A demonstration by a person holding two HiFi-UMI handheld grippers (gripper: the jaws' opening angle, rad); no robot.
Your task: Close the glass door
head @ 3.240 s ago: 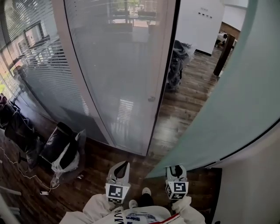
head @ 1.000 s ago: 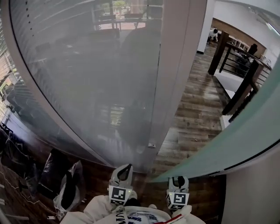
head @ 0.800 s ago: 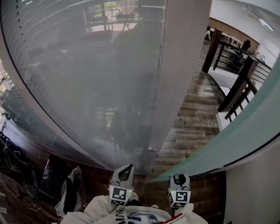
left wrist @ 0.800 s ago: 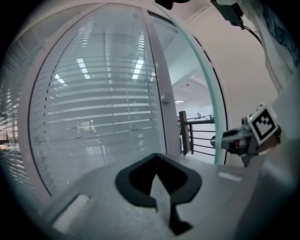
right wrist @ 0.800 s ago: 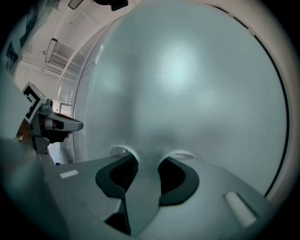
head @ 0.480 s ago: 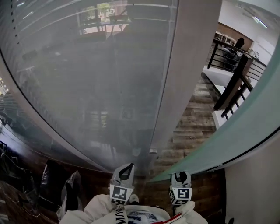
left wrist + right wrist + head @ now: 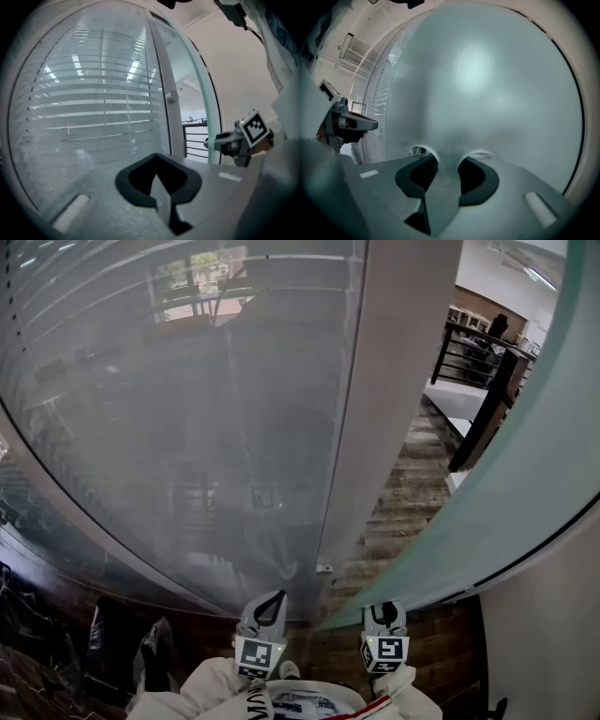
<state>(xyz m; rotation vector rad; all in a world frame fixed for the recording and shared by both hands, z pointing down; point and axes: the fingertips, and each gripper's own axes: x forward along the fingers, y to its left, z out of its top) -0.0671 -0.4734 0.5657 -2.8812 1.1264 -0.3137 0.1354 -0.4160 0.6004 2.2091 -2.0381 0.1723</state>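
Observation:
The frosted, teal-tinted glass door (image 7: 525, 474) stands ajar at the right, its lower edge running down to the floor by my feet. It fills the right gripper view (image 7: 487, 84). My right gripper (image 7: 383, 613) is open and empty. Its tips (image 7: 449, 157) are close up against the door's face; I cannot tell if they touch. My left gripper (image 7: 270, 601) is shut on nothing (image 7: 157, 157) and points at the fixed glass wall (image 7: 187, 427) beside the grey door post (image 7: 384, 409). A narrow gap of wooden floor (image 7: 403, 512) shows between post and door.
Blinds show behind the fixed glass wall (image 7: 93, 103). A small metal fitting (image 7: 324, 568) sits at the foot of the post. A dark stair railing (image 7: 469, 362) stands beyond the gap. Dark bags (image 7: 122, 643) lie at the lower left. A white wall is at the right.
The gap of floor between door and post has narrowed as the door swung toward the post. Both grippers moved a little forward with it, and the view turned right.

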